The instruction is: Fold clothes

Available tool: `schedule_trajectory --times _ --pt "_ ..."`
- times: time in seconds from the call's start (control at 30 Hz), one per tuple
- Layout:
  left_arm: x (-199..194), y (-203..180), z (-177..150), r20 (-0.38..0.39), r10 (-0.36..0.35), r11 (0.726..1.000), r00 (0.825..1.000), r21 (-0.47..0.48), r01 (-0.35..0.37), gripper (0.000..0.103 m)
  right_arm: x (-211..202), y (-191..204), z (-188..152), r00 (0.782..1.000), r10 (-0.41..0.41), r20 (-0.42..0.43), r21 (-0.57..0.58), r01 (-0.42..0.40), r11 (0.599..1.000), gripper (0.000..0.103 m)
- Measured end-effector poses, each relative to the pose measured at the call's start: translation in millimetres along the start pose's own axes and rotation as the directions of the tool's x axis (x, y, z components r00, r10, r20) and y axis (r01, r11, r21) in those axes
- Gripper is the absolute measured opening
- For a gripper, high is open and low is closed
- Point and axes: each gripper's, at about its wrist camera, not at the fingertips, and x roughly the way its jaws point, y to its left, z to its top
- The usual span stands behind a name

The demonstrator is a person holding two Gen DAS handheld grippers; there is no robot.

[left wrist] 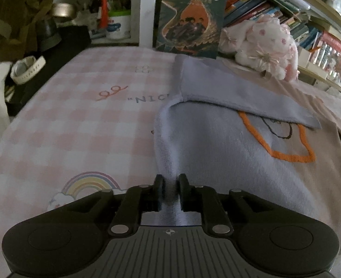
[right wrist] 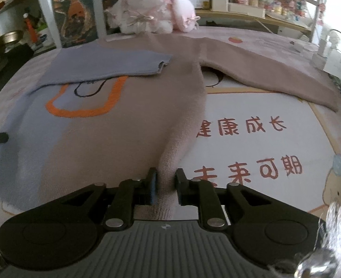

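Soft sweater (right wrist: 115, 134) hem bunched between both my grippers, left gripper (left wrist: 170, 191) and right gripper (right wrist: 165, 188) fingers slightly apart, loosely around it.

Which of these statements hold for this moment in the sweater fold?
1. The blue sleeve is folded across the sweater front. True.
2. The beige sleeve is folded in as well. False: it lies spread out sideways on the mat.
3. Hem fabric sits between the fingers of both the left tongs and the right tongs. True.
4. The plush toy lies on the orange outline. False: it sits at the far edge, beyond the sweater.
5. The book lies flat on the mat. False: it stands upright at the far edge.
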Motion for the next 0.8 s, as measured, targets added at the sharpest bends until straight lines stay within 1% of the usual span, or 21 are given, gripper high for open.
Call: schedule_trajectory --times 0.03,0.07,0.1,0.13,0.17,0.2,0.23,0.27,0.3,0.4,0.47,0.67,0.8 --pt "-3.3 -1.0 0.4 0.012 0.01 1.0 1.0 0.018 -0.01 0.02 -2.1 0.8 0.1 1.0 -0.013 0.009 0.01 0.013 1.0 0.029" --pt "-8.0 -2.7 0.6 0.03 0.011 0.999 0.999 0.037 -0.012 0.026 -4.6 1.7 0.2 0.999 -0.025 0.02 0.021 0.025 0.999 0.038" --pt "-12.6 -4.4 0.8 0.049 0.012 0.998 0.999 0.057 -0.014 0.031 -7.6 2.9 0.4 0.999 -0.036 0.034 0.032 0.035 0.999 0.043" --pt "-17.2 -6.1 1.0 0.068 0.012 0.997 0.998 0.076 -0.017 0.035 -10.9 4.3 0.8 0.998 -0.048 0.051 0.044 0.046 0.998 0.05" --pt "-21.9 -7.8 1.2 0.086 0.012 0.995 0.996 0.096 -0.02 0.045 -14.2 6.1 1.2 0.996 -0.058 0.066 0.054 0.055 0.997 0.055" --pt "-26.1 -9.9 0.7 0.106 0.009 0.993 0.994 0.116 -0.021 0.052 -17.4 8.5 1.3 0.994 -0.069 0.08 0.061 0.065 0.996 0.058" --pt "-30.3 -12.1 0.3 0.125 0.006 0.99 0.992 0.136 -0.023 0.055 -20.4 11.2 1.5 0.992 -0.081 0.094 0.068 0.075 0.995 0.064" --pt "-32.8 -14.4 -0.3 0.135 -0.003 0.989 0.991 0.15 -0.017 0.061 -23.7 14.4 1.2 0.99 -0.093 0.109 0.074 0.085 0.994 0.068" --pt "-35.4 -16.7 -0.8 0.145 -0.013 0.986 0.989 0.164 -0.012 0.069 -26.7 17.5 0.8 0.987 -0.1 0.122 0.078 0.091 0.993 0.069" --pt "-43.1 -23.6 -2.4 0.174 -0.041 0.978 0.984 0.208 0.004 0.078 -34.2 26.5 -2.2 0.982 -0.12 0.148 0.078 0.109 0.991 0.076" --pt "-43.0 -27.3 -4.9 0.169 -0.068 0.975 0.983 0.222 0.029 0.08 -38.4 31.9 -4.6 0.979 -0.13 0.157 0.069 0.12 0.99 0.079" --pt "-39.2 -38.6 -13.2 0.131 -0.127 0.971 0.983 0.219 0.096 0.081 -47.3 34.9 -9.9 0.974 -0.153 0.165 0.052 0.146 0.988 0.082" --pt "-36.5 -50.4 -14.6 0.123 -0.136 0.966 0.983 0.236 0.104 0.081 -47.1 24.9 -8.3 0.972 -0.171 0.163 0.077 0.16 0.984 0.083"
